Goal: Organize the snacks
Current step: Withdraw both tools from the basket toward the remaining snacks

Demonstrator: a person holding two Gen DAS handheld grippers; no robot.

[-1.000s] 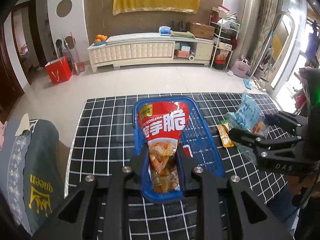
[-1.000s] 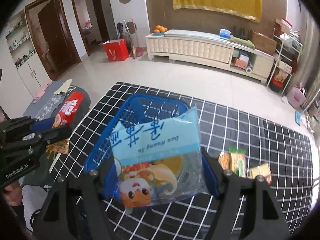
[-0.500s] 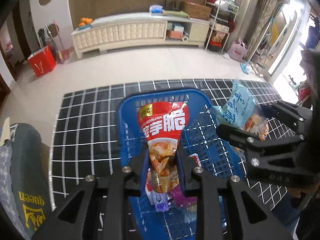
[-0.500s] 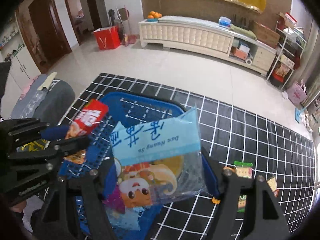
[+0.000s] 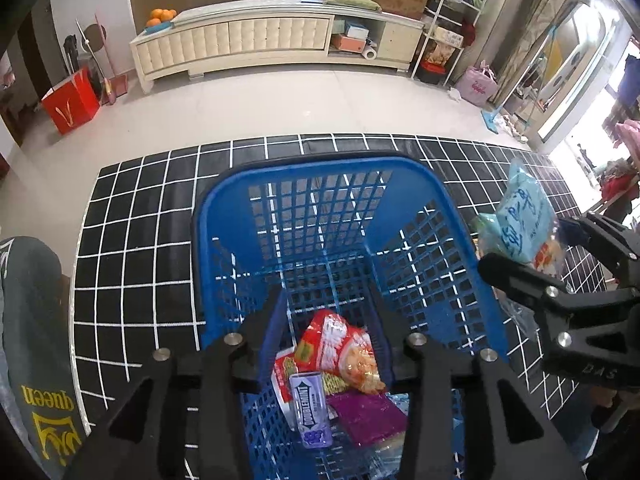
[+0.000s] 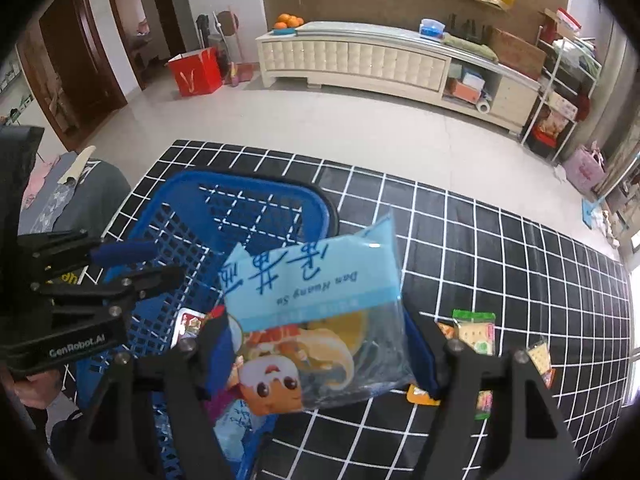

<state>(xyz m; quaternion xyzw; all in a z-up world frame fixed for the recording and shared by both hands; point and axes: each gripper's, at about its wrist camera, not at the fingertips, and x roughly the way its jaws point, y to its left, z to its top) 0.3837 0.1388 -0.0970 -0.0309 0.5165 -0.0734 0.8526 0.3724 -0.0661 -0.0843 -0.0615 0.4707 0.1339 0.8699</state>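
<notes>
A blue mesh basket (image 5: 224, 216) stands on a black mat with a white grid (image 5: 132, 240). My left gripper (image 5: 326, 320) hangs over the basket's near end, its jaws opening. No pad touches the red konjac snack bag (image 5: 340, 344), which lies below them on a purple packet (image 5: 368, 416) and a small gum pack (image 5: 310, 408). At the basket's right rim (image 6: 192, 188), my right gripper (image 6: 320, 344) is shut on a light-blue cartoon snack bag (image 6: 316, 280). The left wrist view shows that bag (image 5: 520, 220) at the right edge.
Several loose snack packets (image 6: 474, 332) lie on the mat right of the basket. A grey cloth printed "queen" (image 5: 32, 320) lies at the mat's left edge. Farther back are bare tile floor, a white cabinet (image 5: 256, 44) and a red bag (image 5: 70, 104).
My left gripper sank into the basket and let go of the red bag, which dropped onto the other snacks. The right gripper carried the blue bag closer to the basket's rim.
</notes>
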